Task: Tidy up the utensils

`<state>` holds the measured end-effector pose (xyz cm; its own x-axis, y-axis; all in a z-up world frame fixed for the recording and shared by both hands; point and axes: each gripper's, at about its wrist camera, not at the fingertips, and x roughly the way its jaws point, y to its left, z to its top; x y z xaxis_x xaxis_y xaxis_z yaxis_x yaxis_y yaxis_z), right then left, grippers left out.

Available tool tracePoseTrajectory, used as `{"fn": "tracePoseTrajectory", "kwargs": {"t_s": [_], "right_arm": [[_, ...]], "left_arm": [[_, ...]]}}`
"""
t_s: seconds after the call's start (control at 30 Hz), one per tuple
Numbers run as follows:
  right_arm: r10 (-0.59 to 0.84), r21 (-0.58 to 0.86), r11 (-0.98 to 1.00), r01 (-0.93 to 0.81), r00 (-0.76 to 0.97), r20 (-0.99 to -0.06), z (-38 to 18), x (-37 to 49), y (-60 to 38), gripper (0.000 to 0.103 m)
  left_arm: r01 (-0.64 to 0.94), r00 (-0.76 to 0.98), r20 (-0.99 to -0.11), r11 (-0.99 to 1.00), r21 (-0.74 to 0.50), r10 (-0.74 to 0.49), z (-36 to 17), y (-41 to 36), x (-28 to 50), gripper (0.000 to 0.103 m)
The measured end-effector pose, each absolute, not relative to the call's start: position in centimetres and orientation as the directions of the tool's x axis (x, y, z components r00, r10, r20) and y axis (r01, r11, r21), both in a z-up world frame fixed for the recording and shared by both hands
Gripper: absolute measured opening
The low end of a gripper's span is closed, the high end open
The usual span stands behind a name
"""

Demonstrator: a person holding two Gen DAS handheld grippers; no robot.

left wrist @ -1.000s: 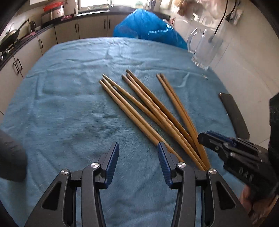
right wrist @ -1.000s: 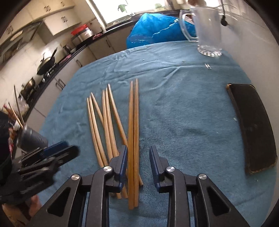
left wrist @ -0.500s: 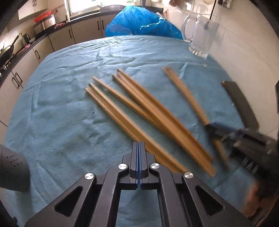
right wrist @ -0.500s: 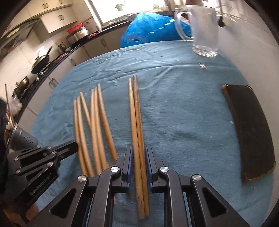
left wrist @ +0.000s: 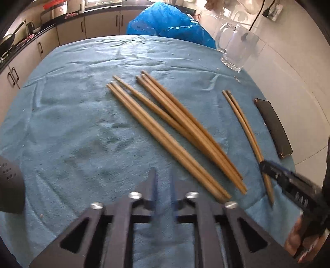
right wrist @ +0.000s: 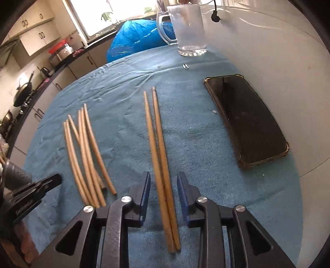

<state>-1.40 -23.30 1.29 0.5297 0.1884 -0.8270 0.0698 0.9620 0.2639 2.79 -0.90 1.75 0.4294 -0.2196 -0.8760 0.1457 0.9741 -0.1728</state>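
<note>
Bright window daylight, fisheye-bent dark edges, motion blur up close.

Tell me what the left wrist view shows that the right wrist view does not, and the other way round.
Only the left wrist view: the left tongs seen from behind, slightly apart with only towel between them, and a power plug in a wall socket.

Only the right wrist view: the right tongs from behind, open around the pair of chopsticks without pressing them, a window and a wok.

Both: the blue towel, the five-chopstick bundle, the separate pair, the phone, the glass mug and the blue bag.
</note>
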Motion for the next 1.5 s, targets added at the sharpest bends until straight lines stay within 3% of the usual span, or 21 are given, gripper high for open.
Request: {"fn": "tracePoseTrajectory", "kwargs": {"t_s": [0.03,0.2,0.47,0.7,1.0,1.2,1.33,1.5], "right_arm": [[0.197,0.272,0.960,0.064,0.532,-0.823,1.2,-1.6,-23.4,0.029],[0.210,0.272,0.962,0.033,0.547,-0.810,1.3,-2.2,-23.1,0.029],[0.227,0.272,0.962,0.001,0.546,-0.806,1.6,-2.6,-23.1,0.029],[0.234,0.264,0.964,-0.030,0.565,-0.791,2.3,-4.2,-23.6,0.029],[0.264,0.294,0.955,-0.044,0.580,-0.771,3.0,-4.1,-23.7,0.029],[0.266,0.332,0.943,0.005,0.586,-0.765,3.3,-0.7,-24.4,0.029],[0.261,0.337,0.941,0.022,0.583,-0.769,3.1,2.3,-24.1,0.029],[0.232,0.290,0.957,0.012,0.569,-0.789,2.7,5.2,-23.4,0.021]], "left_arm": [[0.149,0.430,-0.876,0.974,-0.171,-0.220,1.8,-1.5,3.1,0.031],[0.170,0.449,-0.884,0.984,-0.060,-0.131,1.7,-4.5,4.4,0.038],[0.188,0.425,-0.902,0.982,0.009,-0.073,1.7,-1.1,1.9,0.018],[0.161,0.388,-0.901,0.977,-0.142,-0.195,2.0,5.9,-1.4,0.018],[0.057,0.453,-0.870,0.980,-0.192,-0.197,3.1,7.6,0.7,0.018],[-0.025,0.470,-0.877,0.992,-0.127,-0.101,3.2,7.2,4.2,0.018],[-0.047,0.433,-0.896,0.990,-0.130,-0.097,2.1,7.2,5.4,0.012],[-0.042,0.432,-0.899,0.995,-0.094,-0.066,2.0,6.6,5.9,0.012]]}}
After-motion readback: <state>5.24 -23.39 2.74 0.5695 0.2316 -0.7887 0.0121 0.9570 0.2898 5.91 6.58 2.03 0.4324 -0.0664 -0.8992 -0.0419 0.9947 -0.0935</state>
